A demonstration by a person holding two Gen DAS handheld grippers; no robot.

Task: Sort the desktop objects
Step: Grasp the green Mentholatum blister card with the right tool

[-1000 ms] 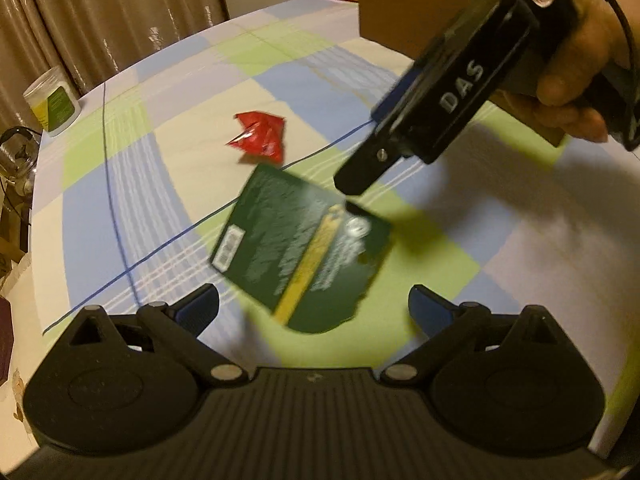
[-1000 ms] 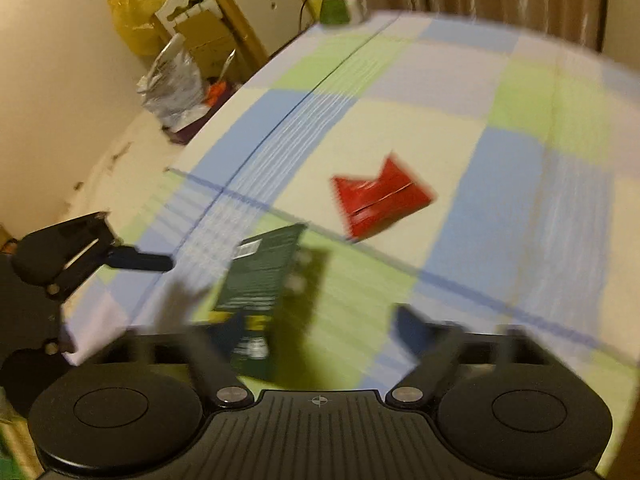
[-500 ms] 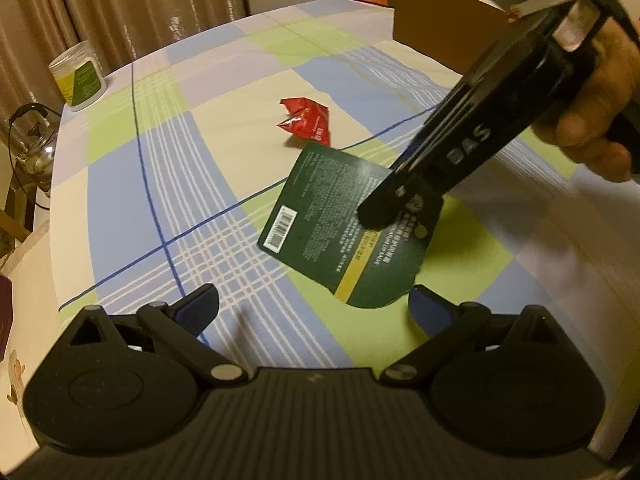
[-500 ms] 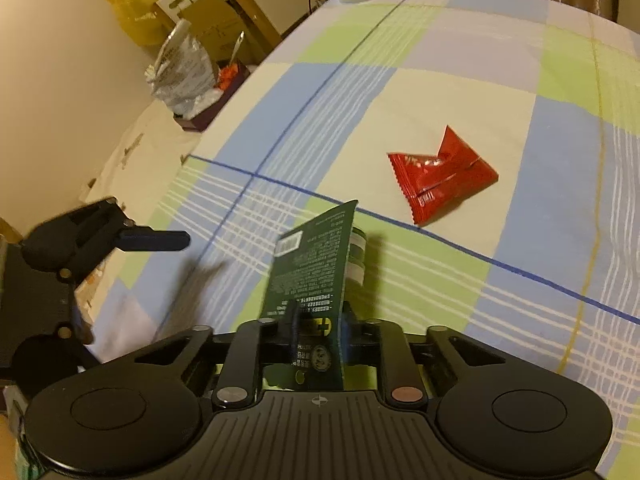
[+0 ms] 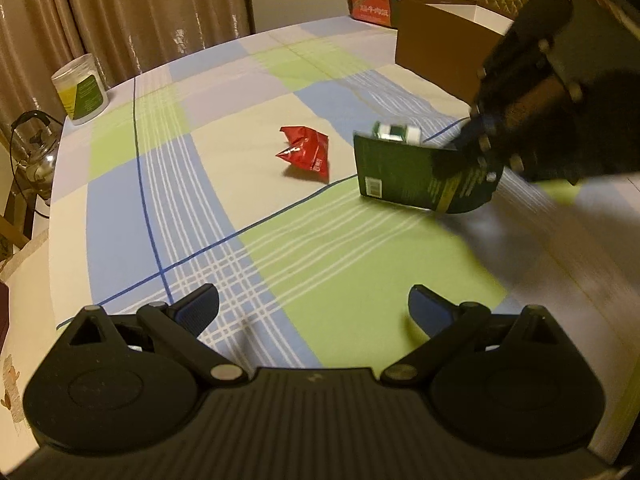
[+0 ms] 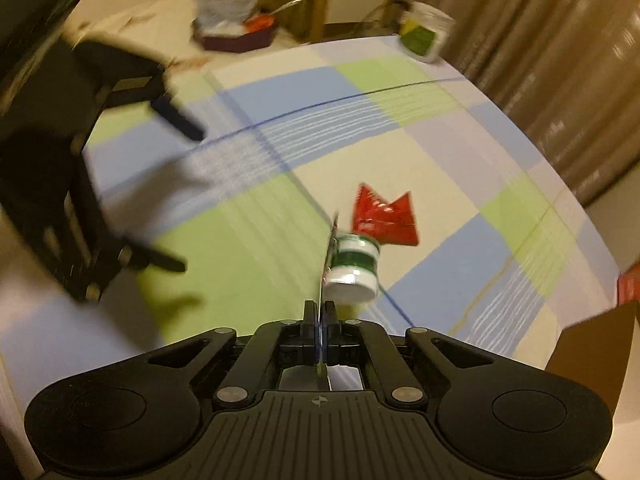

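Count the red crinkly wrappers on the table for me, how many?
1. The red wrapper lies on the checked tablecloth, beside the green card pack. The cardboard box might hide more.

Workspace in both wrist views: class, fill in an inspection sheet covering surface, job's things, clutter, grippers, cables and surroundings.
Surface: checked tablecloth in blue, green and cream.
Job's things: green card pack with a small bottle attached, lifted by one edge; red packet lying on the cloth.
Clutter: tub at the far edge; brown box; red carton.
Grippers: right gripper shut on the pack; left gripper open, empty.
Cables: nothing seen.
Surroundings: curtains, kettle.
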